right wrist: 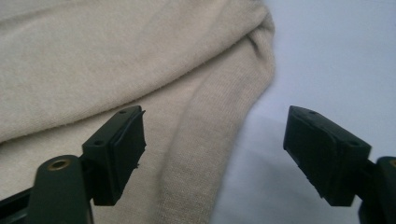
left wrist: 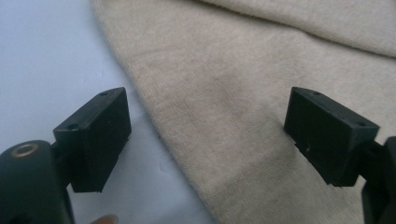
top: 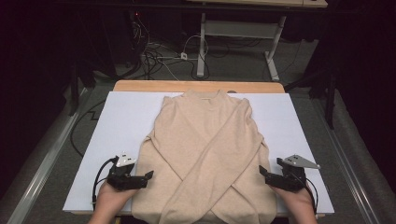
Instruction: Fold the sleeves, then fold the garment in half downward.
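Observation:
A beige knit sweater lies flat on the white table cover, collar at the far end, both sleeves crossed over its front. My left gripper stands open at the sweater's lower left edge, jaws pointing toward the cloth. In the left gripper view the sweater's side edge runs between the wide-apart jaws, and nothing is pinched. My right gripper is open at the lower right edge. In the right gripper view the sweater's folded side lies between its jaws, untouched by the pads.
The white cover sits on a wooden table whose far edge shows. Bare cover lies to both sides of the sweater. Beyond the table are cables on the floor and a white desk frame. Metal rails run along each side.

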Demonstrator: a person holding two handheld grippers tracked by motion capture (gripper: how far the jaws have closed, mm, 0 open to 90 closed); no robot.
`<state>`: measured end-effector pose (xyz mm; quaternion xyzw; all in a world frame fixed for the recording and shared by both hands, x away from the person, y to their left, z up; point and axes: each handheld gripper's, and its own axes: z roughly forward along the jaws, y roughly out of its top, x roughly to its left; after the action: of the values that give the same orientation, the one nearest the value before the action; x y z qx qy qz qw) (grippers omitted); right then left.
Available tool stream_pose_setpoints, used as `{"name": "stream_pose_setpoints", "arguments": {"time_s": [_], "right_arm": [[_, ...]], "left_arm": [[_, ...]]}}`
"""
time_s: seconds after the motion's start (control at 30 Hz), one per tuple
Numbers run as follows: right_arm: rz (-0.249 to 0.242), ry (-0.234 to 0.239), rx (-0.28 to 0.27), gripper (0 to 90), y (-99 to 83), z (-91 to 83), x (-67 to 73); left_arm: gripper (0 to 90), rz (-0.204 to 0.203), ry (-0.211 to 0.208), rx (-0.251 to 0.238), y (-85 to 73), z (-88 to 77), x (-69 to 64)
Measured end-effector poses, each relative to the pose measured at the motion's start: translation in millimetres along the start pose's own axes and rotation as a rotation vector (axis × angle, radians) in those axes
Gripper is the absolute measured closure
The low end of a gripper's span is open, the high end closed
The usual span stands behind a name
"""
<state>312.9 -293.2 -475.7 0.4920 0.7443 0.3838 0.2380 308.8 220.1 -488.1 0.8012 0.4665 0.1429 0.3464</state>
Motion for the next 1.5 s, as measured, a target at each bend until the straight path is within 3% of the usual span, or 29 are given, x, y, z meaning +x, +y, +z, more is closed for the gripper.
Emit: {"name": "stream_pose_setpoints", "arguments": {"time_s": [0.13,0.23,0.33,0.4,0.67,1.1,1.23,1.33,1.5], "right_arm": [[-0.013,-0.007,0.049,26.5,0.7,4.9,1.7],[-0.019,-0.010,0.086,27.6,1.7,8.5,2.8],[-0.038,-0.019,0.088,31.1,1.4,8.8,5.0],[-0.055,0.000,0.083,38.8,1.1,8.3,6.3],[-0.098,0.040,0.074,53.0,0.2,7.3,8.5],[-0.115,0.099,0.076,69.5,0.5,7.5,7.3],[-0.089,0.109,0.081,74.3,0.7,7.5,5.6],[-0.098,0.115,0.078,80.9,0.6,7.4,5.6],[-0.111,0.115,0.072,84.7,0.2,6.4,7.2]], "left_arm": [[21.3,0.011,0.014,-0.003,0.5,1.2,-1.2],[31.6,0.043,-0.005,-0.017,-1.3,0.0,-3.8],[37.6,0.047,-0.017,-0.021,-2.0,-0.6,-3.8],[39.3,0.050,-0.016,-0.024,-2.4,-0.5,-4.3],[51.8,0.068,-0.037,-0.027,-3.1,-1.4,-5.1],[72.4,0.092,-0.076,-0.031,-3.5,-1.5,-5.0],[74.6,0.071,-0.103,-0.030,-3.3,-1.3,-1.7],[76.3,0.077,-0.105,-0.032,-3.6,-1.6,-2.2],[78.7,0.082,-0.101,-0.041,-4.2,-2.9,-2.8]]}}
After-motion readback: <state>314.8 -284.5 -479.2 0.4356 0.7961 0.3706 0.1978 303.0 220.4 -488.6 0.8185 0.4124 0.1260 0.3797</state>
